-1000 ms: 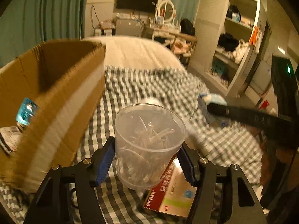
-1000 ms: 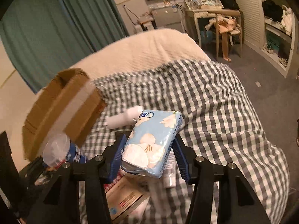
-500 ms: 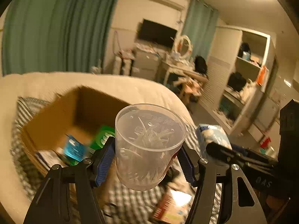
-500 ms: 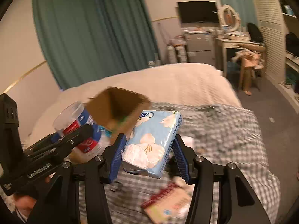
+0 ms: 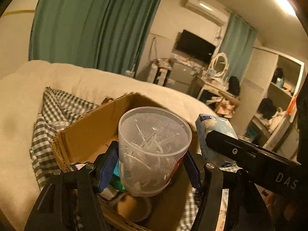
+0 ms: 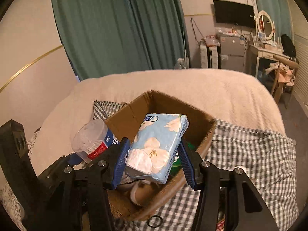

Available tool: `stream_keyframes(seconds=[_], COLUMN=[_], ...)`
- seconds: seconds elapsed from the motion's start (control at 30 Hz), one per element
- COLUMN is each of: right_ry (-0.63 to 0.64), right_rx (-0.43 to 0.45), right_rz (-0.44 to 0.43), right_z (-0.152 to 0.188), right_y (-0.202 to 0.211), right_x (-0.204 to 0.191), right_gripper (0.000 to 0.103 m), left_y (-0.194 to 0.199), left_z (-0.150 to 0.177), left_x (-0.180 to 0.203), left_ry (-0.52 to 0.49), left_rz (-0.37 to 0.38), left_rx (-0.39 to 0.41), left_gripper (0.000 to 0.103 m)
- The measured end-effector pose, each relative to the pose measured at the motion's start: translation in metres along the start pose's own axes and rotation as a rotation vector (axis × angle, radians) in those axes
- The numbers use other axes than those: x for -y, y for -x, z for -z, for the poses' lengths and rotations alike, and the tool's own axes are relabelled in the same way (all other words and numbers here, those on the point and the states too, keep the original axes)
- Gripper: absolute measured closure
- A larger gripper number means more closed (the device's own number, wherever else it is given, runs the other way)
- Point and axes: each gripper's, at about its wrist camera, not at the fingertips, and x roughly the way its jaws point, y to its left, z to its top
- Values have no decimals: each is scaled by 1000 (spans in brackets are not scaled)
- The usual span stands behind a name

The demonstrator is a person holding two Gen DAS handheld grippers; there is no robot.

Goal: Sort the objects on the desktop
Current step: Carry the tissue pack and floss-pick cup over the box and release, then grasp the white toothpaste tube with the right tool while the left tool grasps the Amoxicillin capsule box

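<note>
Brown open cardboard box [image 6: 132, 119] on checked cloth [image 6: 250, 154] | left gripper [image 5: 150, 165] clamps clear plastic swab cup [image 5: 154, 148] | right gripper [image 6: 152, 163] clamps light-blue floral tissue pack [image 6: 157, 146], both over box

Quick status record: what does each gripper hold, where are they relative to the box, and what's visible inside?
left gripper: shut on clear plastic cup of thin white sticks
right gripper: shut on blue tissue pack
position: both held over the open cardboard box
box contents: green item; the rest unclear
surface: checked cloth
</note>
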Motion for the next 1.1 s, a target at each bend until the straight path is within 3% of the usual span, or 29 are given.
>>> stream_keyframes(seconds=[0.17, 0.23, 0.3, 0.37, 0.43, 0.6, 0.77, 0.97, 1.1], right_ry=[-44, -77, -111, -108, -89, -50, -66, -192, -247], right_rx=[-1, 11, 32, 46, 73, 84, 73, 51, 25], right_rz=[16, -4, 6, 14, 45, 139, 249, 316, 350], right_z=[-1, -6, -14, -21, -23, 3, 54, 126, 149], right_y=[-12, -9, 1, 16, 35, 81, 116, 134, 130], right_x=[3, 8, 17, 22, 30, 54, 98, 167, 202], right_gripper=[46, 18, 16, 16, 16, 15, 15, 15, 15], left_y=[-10, -12, -10, -5, 0, 18, 37, 40, 26], left_z=[9, 12, 13, 13, 12, 15, 27, 70, 108], left_x=[-9, -6, -1, 4, 10, 29, 64, 109, 135], left_ry=[22, 9, -24, -49, -62, -89, -122, -139, -180], left_rz=[1, -39, -74, -117, -121, -67, 24, 166, 232], left_rx=[-31, -51, -35, -15, -6, -7, -29, -89, -162], left_gripper=[36, 32, 7, 0, 0, 0, 0, 0, 0])
